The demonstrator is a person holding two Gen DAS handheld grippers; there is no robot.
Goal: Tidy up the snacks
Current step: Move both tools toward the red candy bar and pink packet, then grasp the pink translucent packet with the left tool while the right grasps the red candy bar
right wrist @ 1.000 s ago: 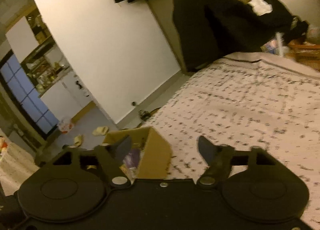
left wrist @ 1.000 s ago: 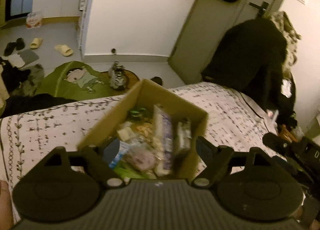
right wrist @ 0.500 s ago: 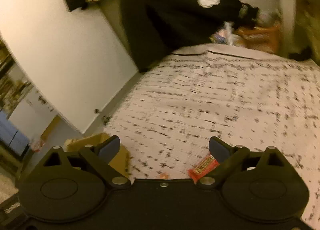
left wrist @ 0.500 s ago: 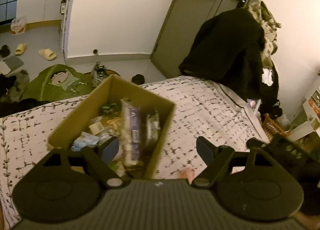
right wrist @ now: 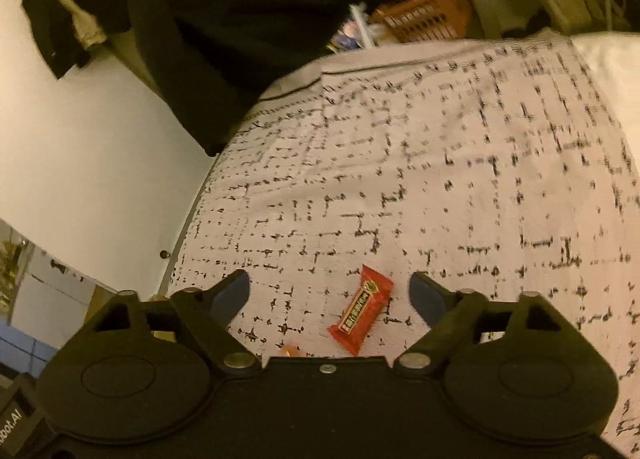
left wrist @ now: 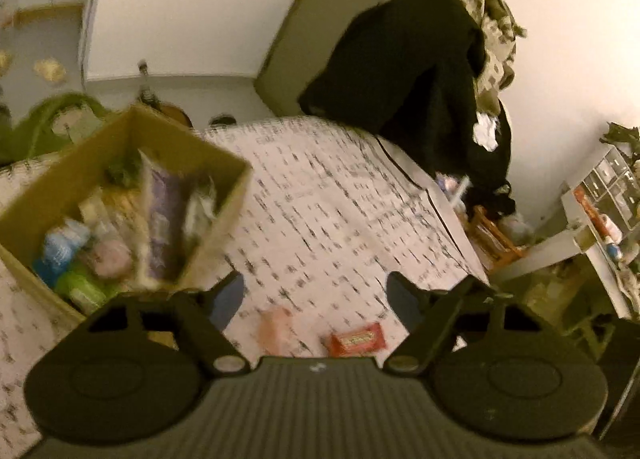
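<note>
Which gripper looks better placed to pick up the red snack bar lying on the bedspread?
Right, probably. The red snack bar lies between the closing, empty right gripper fingers; the left gripper sees it off-centre.

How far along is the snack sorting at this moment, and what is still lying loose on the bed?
Mostly done: the cardboard box already holds many packets. Neither hand-held gripper holds anything; the right hand-held gripper has its jaws closing, with the red snack bar lying on the bedspread between its fingertips, ungripped. The left hand-held gripper is also closing, empty. Left: that bar and a small orange-pink packet beside it.
</note>
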